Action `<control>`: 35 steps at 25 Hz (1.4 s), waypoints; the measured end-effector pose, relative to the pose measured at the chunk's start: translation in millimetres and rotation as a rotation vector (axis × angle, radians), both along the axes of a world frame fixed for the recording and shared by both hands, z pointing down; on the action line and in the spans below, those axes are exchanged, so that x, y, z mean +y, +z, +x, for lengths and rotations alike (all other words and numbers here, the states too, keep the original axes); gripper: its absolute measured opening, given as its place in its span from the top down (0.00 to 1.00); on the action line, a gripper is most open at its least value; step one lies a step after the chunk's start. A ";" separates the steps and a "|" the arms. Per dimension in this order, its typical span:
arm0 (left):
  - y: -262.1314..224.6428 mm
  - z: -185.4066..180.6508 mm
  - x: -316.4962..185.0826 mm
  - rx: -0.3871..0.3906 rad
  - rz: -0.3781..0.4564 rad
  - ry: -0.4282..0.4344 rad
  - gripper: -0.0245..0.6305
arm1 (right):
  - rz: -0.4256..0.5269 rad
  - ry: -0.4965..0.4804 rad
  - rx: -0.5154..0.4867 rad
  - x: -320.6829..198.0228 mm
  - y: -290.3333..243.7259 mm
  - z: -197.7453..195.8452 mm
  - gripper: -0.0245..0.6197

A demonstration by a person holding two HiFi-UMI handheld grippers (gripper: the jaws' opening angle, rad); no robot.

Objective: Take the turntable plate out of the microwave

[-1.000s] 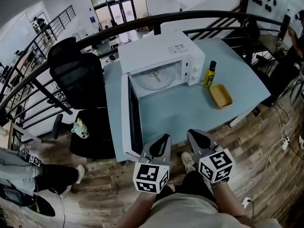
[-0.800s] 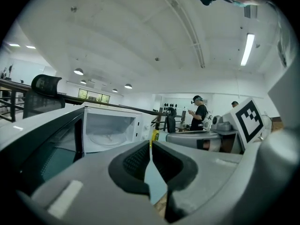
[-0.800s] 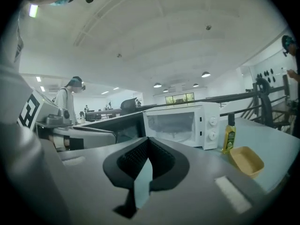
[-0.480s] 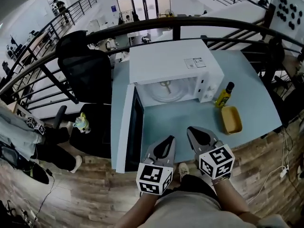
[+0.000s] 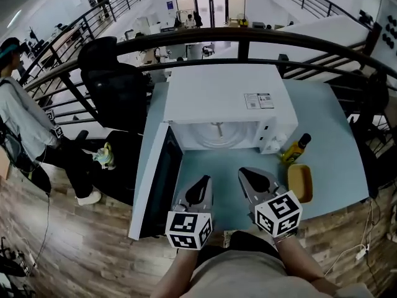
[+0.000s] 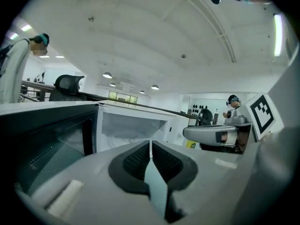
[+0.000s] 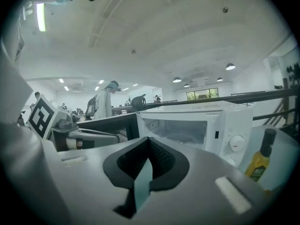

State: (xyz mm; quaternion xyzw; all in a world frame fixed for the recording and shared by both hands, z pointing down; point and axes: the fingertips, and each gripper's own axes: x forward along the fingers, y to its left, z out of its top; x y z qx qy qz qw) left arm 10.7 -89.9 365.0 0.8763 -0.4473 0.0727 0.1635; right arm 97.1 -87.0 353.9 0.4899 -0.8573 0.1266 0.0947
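Turntable plate (image 5: 217, 139) flat inside open microwave (image 5: 217, 95), left claw (image 5: 205, 180) and right claw (image 5: 243, 172) closed, empty

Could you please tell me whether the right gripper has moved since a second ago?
Yes. The right gripper has come forward toward the microwave: earlier short of the yellow dish, now beside it.
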 end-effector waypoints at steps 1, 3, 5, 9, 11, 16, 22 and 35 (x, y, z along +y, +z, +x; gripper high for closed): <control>0.5 1.6 -4.5 0.006 -0.003 -0.018 0.95 | 0.006 -0.006 0.001 -4.1 -0.8 4.9 0.94; 2.1 4.0 -11.6 0.011 -0.006 -0.050 0.95 | 0.012 -0.025 0.001 -11.9 0.8 12.1 0.94; 6.2 7.2 -16.3 0.013 -0.016 -0.075 0.95 | -0.002 -0.064 -0.007 -16.9 6.3 14.6 0.94; 15.3 10.1 -20.3 0.014 -0.052 -0.114 0.95 | -0.040 -0.126 -0.025 -20.7 17.2 12.7 0.94; 15.8 8.1 -21.5 0.003 -0.062 -0.127 0.95 | -0.053 -0.148 -0.035 -23.5 18.9 8.1 0.94; 26.8 3.8 -20.7 -0.015 -0.096 -0.155 0.95 | -0.096 -0.186 -0.055 -24.2 36.8 1.4 0.94; 45.1 -10.3 -33.7 -0.031 -0.136 -0.176 0.95 | -0.141 -0.170 -0.075 -37.6 57.9 -5.4 0.94; 80.0 -6.1 -62.4 -0.017 -0.215 -0.083 0.95 | -0.220 -0.044 -0.071 -67.8 83.9 3.1 0.94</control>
